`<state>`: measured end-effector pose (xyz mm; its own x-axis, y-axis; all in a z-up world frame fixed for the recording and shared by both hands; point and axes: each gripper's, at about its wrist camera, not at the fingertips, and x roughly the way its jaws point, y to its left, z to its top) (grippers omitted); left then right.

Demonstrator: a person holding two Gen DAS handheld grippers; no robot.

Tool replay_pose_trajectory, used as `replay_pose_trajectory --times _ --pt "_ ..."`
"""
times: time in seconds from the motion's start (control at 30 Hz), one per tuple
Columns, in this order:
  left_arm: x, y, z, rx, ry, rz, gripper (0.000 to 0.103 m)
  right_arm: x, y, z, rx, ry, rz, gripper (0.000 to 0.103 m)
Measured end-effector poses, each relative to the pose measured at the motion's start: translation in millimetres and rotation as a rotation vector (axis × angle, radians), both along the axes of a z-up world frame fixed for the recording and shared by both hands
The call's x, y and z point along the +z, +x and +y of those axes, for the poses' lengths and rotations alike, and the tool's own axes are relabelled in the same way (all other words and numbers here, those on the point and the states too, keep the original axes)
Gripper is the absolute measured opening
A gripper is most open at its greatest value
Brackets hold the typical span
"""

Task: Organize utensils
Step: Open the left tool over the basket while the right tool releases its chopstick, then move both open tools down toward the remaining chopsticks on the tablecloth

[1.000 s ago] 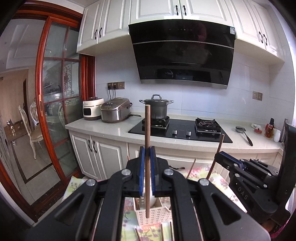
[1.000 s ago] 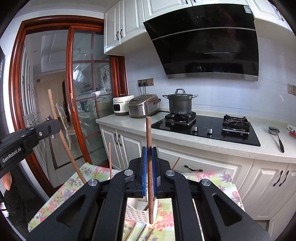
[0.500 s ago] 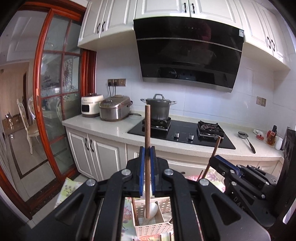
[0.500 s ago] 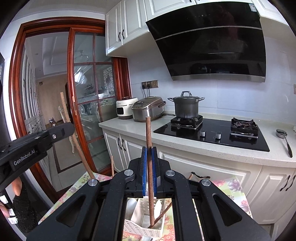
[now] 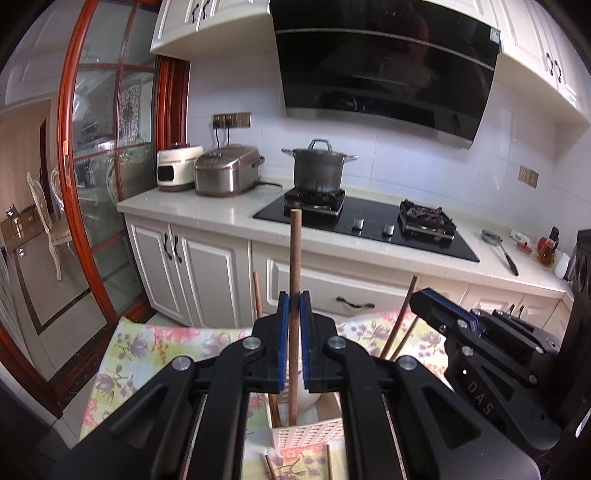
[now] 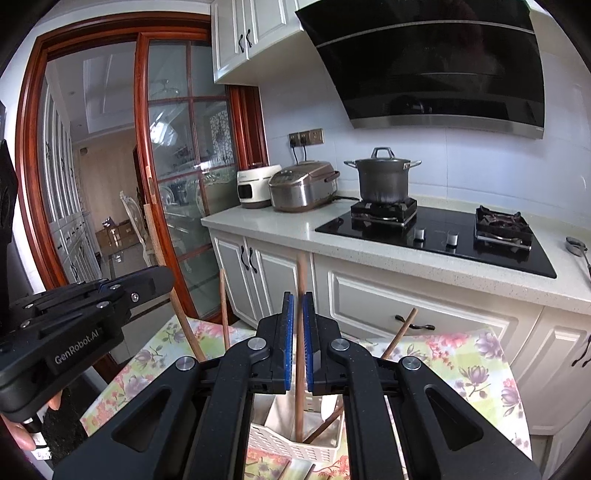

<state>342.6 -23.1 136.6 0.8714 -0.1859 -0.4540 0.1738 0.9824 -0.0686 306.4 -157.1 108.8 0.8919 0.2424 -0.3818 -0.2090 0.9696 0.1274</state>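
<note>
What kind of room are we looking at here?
A home kitchen, most likely: a lidded pot stands on a gas hob under a black range hood, with a rice cooker on the counter beside it.

I work in a home kitchen: white cabinets (image 5: pixel 207 11), black range hood (image 5: pixel 384 55), pot (image 5: pixel 319 166) on the gas hob (image 5: pixel 369 221), rice cooker (image 5: pixel 227 170) on the stone surface (image 5: pixel 192 208).

Soft daylight is filling both fisheye views evenly, glare is washing over the glass door (image 5: pixel 107 158) and sheening the range hood (image 6: pixel 443 66) beside it, straight lines are bowing toward dark vignetted corners, and focus is staying crisp without motion blur.
</note>
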Motion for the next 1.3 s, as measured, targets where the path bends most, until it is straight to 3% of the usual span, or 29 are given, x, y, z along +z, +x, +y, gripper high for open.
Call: replay_pose_trajectory --times 0.4,0.7,0.83,0.97,1.3 --pt "-17.2 6.8 13.4 0.043 0.0 0.008 0.011 -10.2 7.9 -7.0 -0.027 0.007 0.016 0.009" --pt "-35.1 -20.3 29.7 0.117 0.002 -0.007 0.049 -24.0 -10.7 -13.3 -0.025 -0.01 0.024 0.012" --pt "-52.3 -35.8 39.2 0.144 -0.002 0.012 0.066 -39.5 -26.8 -15.5 -0.018 -0.006 0.044 0.025" --pt "-78.5 -50.8 49.1 0.165 -0.008 0.052 0.077 -61.3 -43.6 -15.6 -0.02 -0.016 0.065 0.029" --pt "-140.6 -88.0 43.9 0.171 0.014 0.115 0.088 -122.9 -74.9 -20.5 -0.027 0.004 0.159 0.042"
